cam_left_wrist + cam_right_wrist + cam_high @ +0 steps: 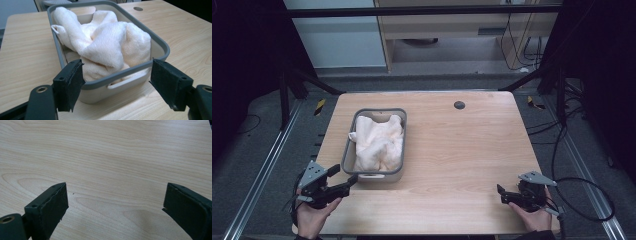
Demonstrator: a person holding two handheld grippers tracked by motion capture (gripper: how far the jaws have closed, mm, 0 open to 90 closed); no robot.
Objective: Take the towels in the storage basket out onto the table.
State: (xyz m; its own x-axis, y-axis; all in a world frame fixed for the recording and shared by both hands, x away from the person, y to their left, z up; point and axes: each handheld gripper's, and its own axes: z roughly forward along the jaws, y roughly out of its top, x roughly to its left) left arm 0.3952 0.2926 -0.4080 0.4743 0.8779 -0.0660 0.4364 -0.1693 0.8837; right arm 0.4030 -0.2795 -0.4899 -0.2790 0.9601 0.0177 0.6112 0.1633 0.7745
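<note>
My left hand-held gripper (116, 86) stands wide open, empty, before the towel (105, 45) in its bin (160, 45); right hand-held gripper (115, 211) likewise open. Next, probably: reach in, grasp cloth.

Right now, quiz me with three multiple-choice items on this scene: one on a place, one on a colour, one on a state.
1. Where is the towel?
A. In the bin
B. Flat on the table
C. Held in the right gripper

2. What colour is the bin's rim?
A. Red
B. Grey
C. Yellow

3. How do the left gripper's jaws stand?
A. Shut on the towel
B. Shut on nothing
C. Open

Answers: 1 A, the towel lies crumpled inside the bin's walls; 2 B, the rim shows grey in the left gripper view; 3 C, a wide gap separates the pads.
</note>
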